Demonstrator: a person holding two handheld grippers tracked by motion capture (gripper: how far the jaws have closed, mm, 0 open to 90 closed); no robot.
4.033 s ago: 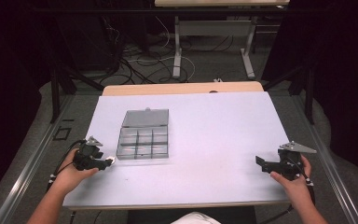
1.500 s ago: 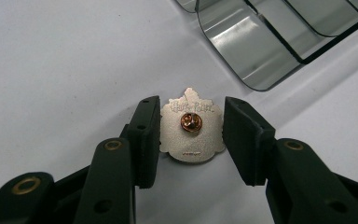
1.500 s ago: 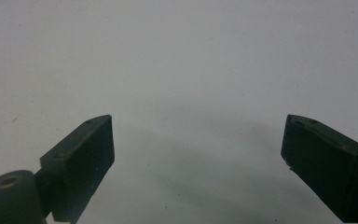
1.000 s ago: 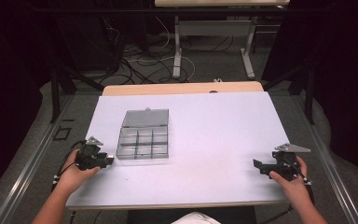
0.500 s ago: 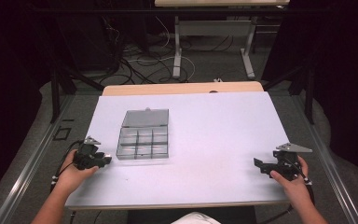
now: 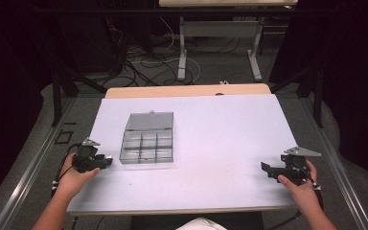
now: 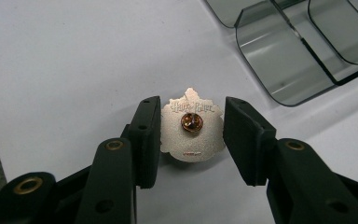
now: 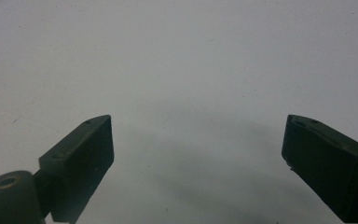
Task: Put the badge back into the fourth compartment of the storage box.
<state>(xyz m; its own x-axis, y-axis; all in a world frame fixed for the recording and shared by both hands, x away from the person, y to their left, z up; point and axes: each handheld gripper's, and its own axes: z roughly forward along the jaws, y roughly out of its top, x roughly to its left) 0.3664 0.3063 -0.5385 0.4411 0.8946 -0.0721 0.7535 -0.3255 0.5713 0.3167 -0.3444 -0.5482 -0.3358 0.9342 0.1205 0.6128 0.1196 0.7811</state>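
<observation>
A silver pin badge (image 7: 193, 133) lies back side up between the jaws of my left gripper (image 7: 192, 102), showing engraved lettering and a brass clasp. Both pads press on its edges, just over the white table (image 6: 211, 139). In the high view my left gripper (image 6: 106, 160) sits near the table's front left, pointing at a clear grey compartment box (image 6: 146, 146) a short way to its right. The box's lid (image 6: 149, 121) lies open behind it. My right gripper (image 6: 266, 168) rests at the front right, and its jaws (image 8: 198, 123) stand wide open over bare table.
Curved walls of the box's compartments (image 7: 284, 70) show at the top right of the left gripper view. A wooden strip (image 6: 187, 91) borders the table's far edge. Beyond it are desk legs and cables (image 6: 182, 52) on the floor.
</observation>
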